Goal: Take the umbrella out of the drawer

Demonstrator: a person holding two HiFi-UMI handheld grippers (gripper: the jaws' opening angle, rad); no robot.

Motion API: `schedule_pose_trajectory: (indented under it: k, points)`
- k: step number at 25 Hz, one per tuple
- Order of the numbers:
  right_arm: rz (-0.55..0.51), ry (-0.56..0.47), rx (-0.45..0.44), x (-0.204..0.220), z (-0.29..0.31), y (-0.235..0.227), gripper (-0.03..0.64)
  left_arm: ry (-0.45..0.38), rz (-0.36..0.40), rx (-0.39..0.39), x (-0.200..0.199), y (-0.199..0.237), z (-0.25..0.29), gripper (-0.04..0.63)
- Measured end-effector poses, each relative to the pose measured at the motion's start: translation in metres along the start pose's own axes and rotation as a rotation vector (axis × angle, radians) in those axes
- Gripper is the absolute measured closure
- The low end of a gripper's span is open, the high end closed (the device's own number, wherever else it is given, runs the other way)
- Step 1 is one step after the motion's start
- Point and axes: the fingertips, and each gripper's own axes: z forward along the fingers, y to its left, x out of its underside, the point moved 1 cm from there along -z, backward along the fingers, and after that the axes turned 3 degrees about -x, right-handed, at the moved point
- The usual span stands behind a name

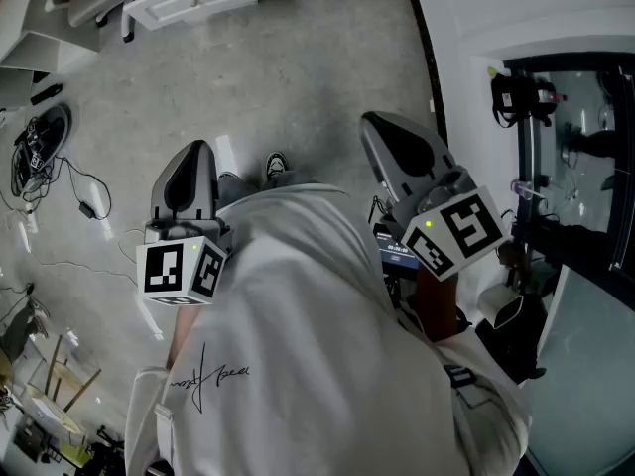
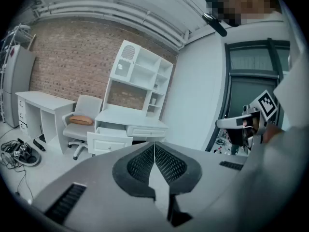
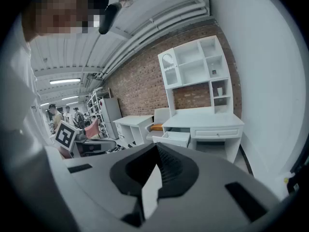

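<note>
No umbrella shows in any view. The white desk's left drawer (image 2: 110, 140) stands pulled open, far across the room; it also appears as the drawer (image 3: 176, 138) and, at the top of the head view, as the drawer (image 1: 190, 0). Its inside is hidden. My left gripper (image 2: 154, 145) is shut with nothing between its pads. My right gripper (image 3: 157, 147) is shut and empty too. In the head view the left gripper (image 1: 195, 149) and right gripper (image 1: 373, 120) are held out in front of the person's white shirt, both well short of the desk.
A white desk with a hutch (image 2: 140, 81) stands against a brick wall. A grey chair with an orange cushion (image 2: 81, 120) is left of the drawer, with a second white desk (image 2: 36, 105) beyond it. Cables (image 1: 40, 152) lie on the concrete floor. A dark glass door (image 1: 580, 167) is at right.
</note>
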Motion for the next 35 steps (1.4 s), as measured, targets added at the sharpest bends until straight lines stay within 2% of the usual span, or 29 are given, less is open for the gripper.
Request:
schedule_pose_trajectory:
  k: [6,11,20,28,35]
  points:
    - [-0.01,-0.008,-0.052,-0.005,0.002,0.007,0.594,0.021,0.045,0.025,-0.002,-0.008,0.001,0.578]
    - [0.037,-0.066,-0.127,-0.013,0.0,0.007,0.592,0.027,0.042,0.008,-0.006,-0.01,0.0,0.578]
    - [0.001,-0.017,-0.193,-0.003,0.004,0.011,0.592,0.009,0.034,-0.027,-0.013,-0.01,-0.002,0.578]
    - [0.035,-0.003,-0.25,-0.005,0.026,0.019,0.592,-0.012,0.016,-0.041,-0.026,0.01,0.008,0.578]
    - [0.002,0.012,-0.277,-0.018,0.057,0.017,0.592,-0.018,0.008,-0.067,-0.041,0.038,0.028,0.578]
